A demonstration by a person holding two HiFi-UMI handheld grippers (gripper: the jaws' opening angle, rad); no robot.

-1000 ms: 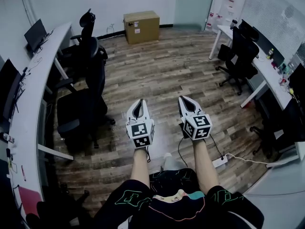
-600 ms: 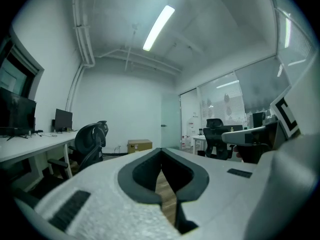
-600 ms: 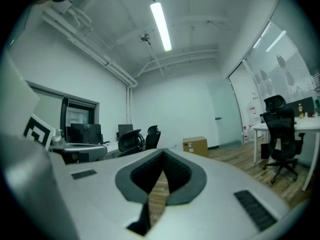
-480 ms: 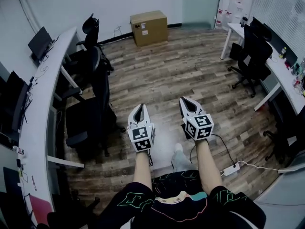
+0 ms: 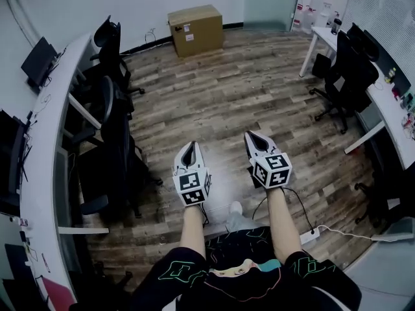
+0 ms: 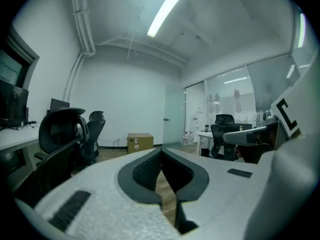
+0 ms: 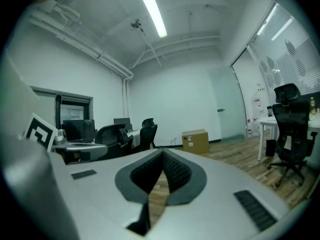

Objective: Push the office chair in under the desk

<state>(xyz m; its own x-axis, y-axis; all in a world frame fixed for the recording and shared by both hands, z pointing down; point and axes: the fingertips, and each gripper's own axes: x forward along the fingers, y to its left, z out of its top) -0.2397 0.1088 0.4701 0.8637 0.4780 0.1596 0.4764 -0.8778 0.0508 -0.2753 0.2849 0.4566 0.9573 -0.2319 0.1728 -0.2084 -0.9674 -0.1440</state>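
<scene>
A black office chair (image 5: 115, 154) stands beside the long white desk (image 5: 40, 161) on the left of the head view, to the left of my grippers and apart from them. It also shows at the left of the left gripper view, as the black office chair (image 6: 59, 136). My left gripper (image 5: 189, 149) and right gripper (image 5: 254, 137) are held side by side over the wood floor, pointing ahead. Both are shut with nothing between the pads. In the left gripper view the left gripper (image 6: 161, 156) has its jaws together, and so does the right gripper (image 7: 162, 159) in its own view.
A second black chair (image 5: 107, 47) stands farther along the desk. A cardboard box (image 5: 195, 30) sits by the far wall. On the right are another desk (image 5: 389, 118) and black chairs (image 5: 353, 70). A white power strip (image 5: 308, 236) and its cable lie near my right leg.
The head view has shifted with the person's walking: the right-hand chairs and desk have slid rightward in the picture. Both grippers stay shut, side by side ahead of the body.
</scene>
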